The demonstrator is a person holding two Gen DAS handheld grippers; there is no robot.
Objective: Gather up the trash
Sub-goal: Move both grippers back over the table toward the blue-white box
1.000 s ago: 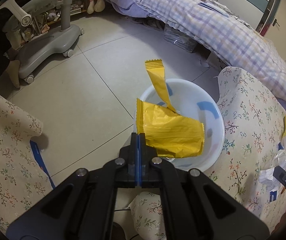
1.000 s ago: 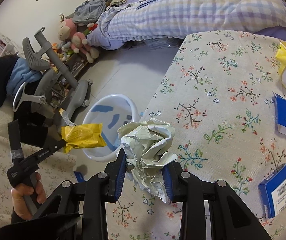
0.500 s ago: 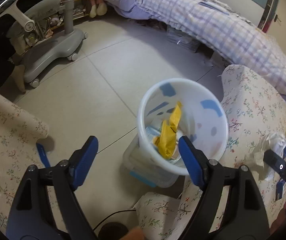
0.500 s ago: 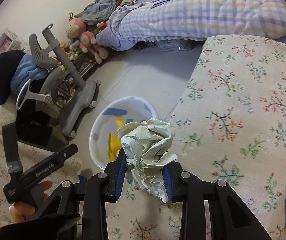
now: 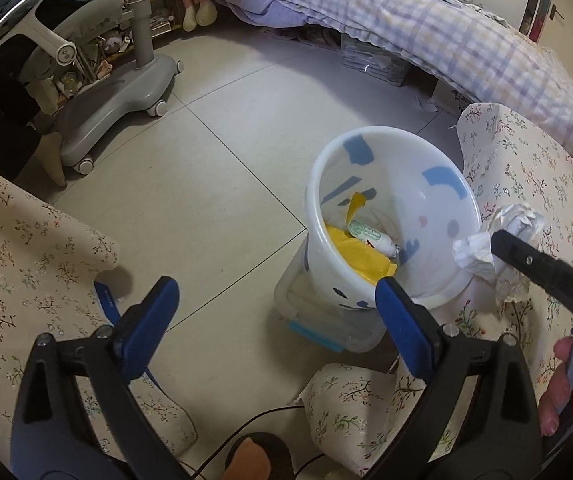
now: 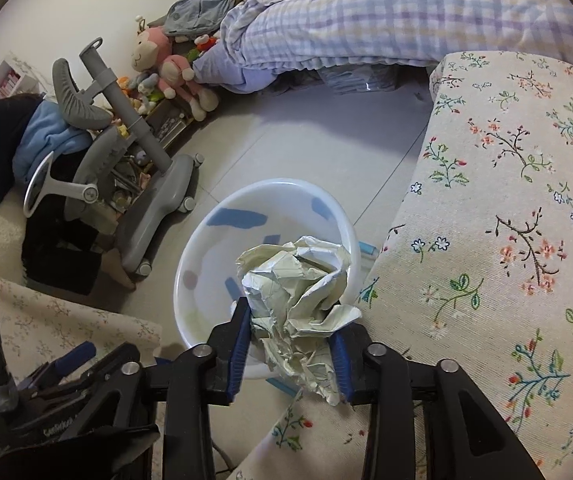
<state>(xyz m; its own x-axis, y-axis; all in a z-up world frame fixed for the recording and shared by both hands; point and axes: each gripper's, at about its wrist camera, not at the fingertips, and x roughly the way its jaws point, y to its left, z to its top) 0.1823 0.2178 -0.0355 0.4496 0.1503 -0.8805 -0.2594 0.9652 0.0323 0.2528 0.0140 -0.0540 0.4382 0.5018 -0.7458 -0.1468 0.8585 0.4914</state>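
Observation:
A white bin [image 5: 390,130] with blue patches stands on the tiled floor beside the floral-covered table. A yellow wrapper [image 5: 350,248] lies inside it next to a small tube [image 5: 370,236]. My left gripper [image 5: 274,286] hangs near the bin's near side with its jaws opening wide and nothing between them. My right gripper [image 6: 289,320] is over the bin's rim [image 6: 270,181] with a crumpled paper ball [image 6: 298,276] between its pads. Its jaws are opening, and the paper still touches both pads. In the left wrist view the paper [image 5: 474,248] hangs at the bin's right edge.
A grey chair base [image 5: 118,96] on castors stands at the far left on the floor. A bed with a plaid blanket [image 5: 446,32] runs along the back, with plush toys [image 6: 158,52] beside it. The floral tablecloth [image 6: 506,240] fills the right. A clear box [image 5: 314,332] sits against the bin.
The left jaws went from shut on the yellow wrapper to wide apart, and the wrapper dropped into the bin. The right gripper carried the paper ball leftward until it hung over the bin.

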